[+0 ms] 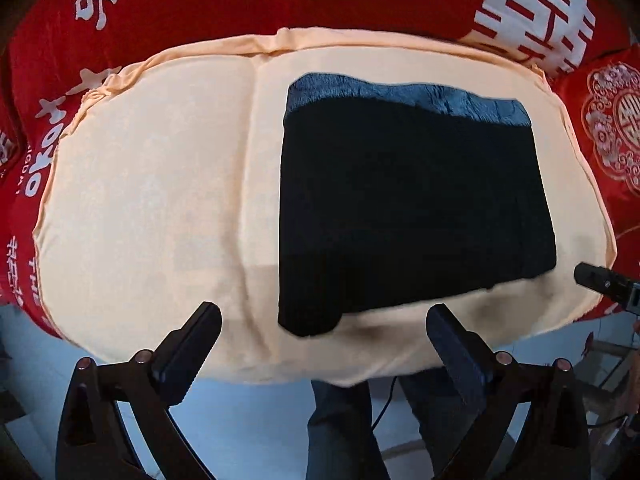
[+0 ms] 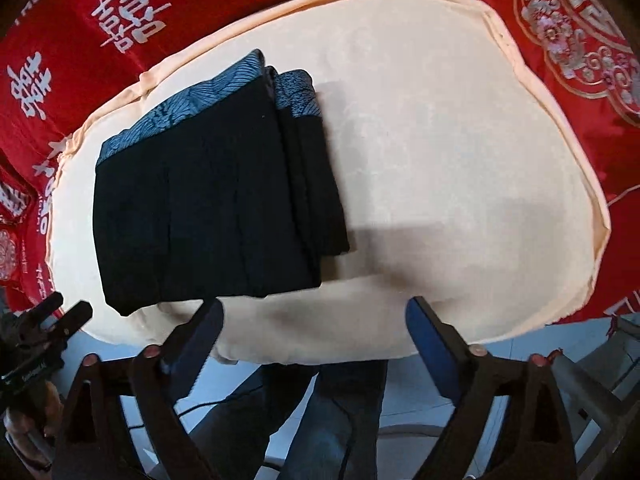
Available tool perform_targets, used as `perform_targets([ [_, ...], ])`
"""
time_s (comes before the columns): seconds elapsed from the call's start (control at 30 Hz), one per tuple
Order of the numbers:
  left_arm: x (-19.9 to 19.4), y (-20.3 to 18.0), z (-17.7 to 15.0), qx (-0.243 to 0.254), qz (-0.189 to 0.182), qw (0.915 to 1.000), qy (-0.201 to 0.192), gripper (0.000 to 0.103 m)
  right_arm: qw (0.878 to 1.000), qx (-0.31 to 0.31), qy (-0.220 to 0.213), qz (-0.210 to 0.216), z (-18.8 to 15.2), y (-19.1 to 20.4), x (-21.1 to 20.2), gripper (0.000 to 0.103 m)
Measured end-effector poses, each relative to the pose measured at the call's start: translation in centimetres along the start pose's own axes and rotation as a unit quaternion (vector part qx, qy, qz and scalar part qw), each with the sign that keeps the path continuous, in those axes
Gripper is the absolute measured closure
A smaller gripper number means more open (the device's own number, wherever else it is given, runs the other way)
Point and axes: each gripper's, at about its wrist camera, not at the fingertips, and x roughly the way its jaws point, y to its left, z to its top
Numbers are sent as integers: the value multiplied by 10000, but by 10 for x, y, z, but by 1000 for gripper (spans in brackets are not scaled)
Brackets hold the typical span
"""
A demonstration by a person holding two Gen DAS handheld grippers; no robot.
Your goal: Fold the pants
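Note:
Black pants [image 1: 412, 208] with a blue patterned waistband lie folded into a flat rectangle on a cream cloth [image 1: 152, 208]. In the right wrist view the same pants [image 2: 212, 208] sit left of centre, with stacked layers showing along their right edge. My left gripper [image 1: 324, 318] hangs open above the cloth's near edge, with nothing between its fingers. My right gripper [image 2: 314, 312] is also open and empty, above the near edge just right of the pants. The left gripper's fingers [image 2: 60, 312] show at the left edge of the right wrist view.
A red bedspread [image 1: 200, 4] with white characters surrounds the cream cloth [image 2: 460, 160]. A person's legs in dark trousers [image 1: 344, 432] stand on a pale blue floor [image 1: 248, 420] below the near edge. The right gripper's tip [image 1: 600, 284] pokes in at the right.

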Motion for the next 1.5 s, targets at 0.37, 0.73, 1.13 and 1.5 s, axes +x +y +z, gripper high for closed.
perform_targets([
  [0.37,-30,-10,-21,168,425,9989,132,0,9983,-443,-29,-382,-30,37,-29,0],
  [0.73,-54,-13,-29,66,406,9991,70,0,9981,-348,-78,-502,-43,50,-56,0],
  [1.13,-64,-17,-33,56,447,9990,-8,0,9975,-534,-117,-447,-42,71,-64,0],
  [1.5,-70,-19,-33,69,454,9989,-102,0,9971,-564,-169,-474,-42,76,-69,0],
])
